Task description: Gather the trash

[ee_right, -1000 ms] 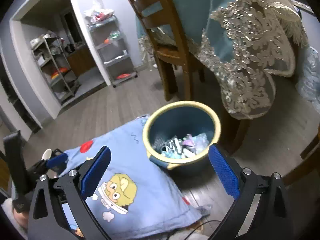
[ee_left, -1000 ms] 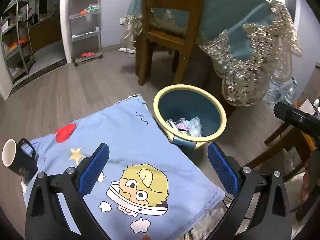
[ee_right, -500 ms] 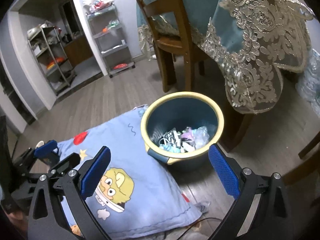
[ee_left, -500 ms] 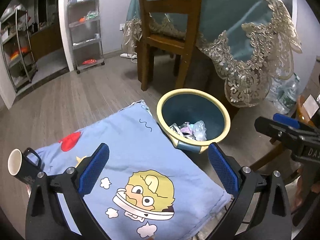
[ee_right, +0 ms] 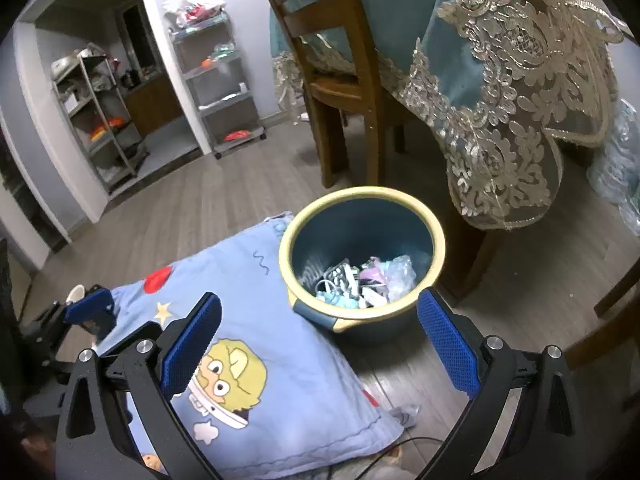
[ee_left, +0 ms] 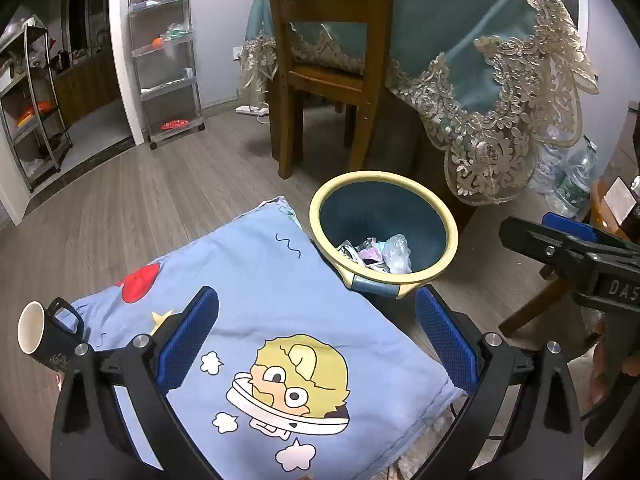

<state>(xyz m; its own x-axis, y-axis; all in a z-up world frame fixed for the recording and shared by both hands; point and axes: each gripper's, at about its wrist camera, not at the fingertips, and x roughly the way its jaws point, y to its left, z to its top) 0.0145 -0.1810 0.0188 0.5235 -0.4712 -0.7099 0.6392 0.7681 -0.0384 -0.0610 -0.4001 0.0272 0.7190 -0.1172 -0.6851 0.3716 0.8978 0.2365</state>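
A blue trash bin with a yellow rim (ee_left: 450, 236) (ee_right: 438, 248) stands on the wood floor beside a blue cartoon-print cushion (ee_left: 260, 320) (ee_right: 256, 320). Crumpled wrappers and plastic trash (ee_left: 376, 254) (ee_right: 360, 278) lie in its bottom. My left gripper (ee_left: 316, 336) is open and empty, held above the cushion short of the bin. My right gripper (ee_right: 318, 338) is open and empty, above the cushion's right edge and the bin's near side. The right gripper also shows at the right of the left wrist view (ee_left: 568, 248); the left one shows at the left of the right wrist view (ee_right: 88, 308).
A black mug with white inside (ee_left: 44, 336) lies at the cushion's left edge. A wooden chair (ee_left: 332, 60) and a table with a lace-edged teal cloth (ee_left: 500, 60) stand behind the bin. Water bottles (ee_left: 572, 176) stand at right, metal shelves (ee_left: 168, 64) at back left.
Both grippers have pulled back and risen a little from the bin, both still open. The right gripper has come further into the left wrist view.
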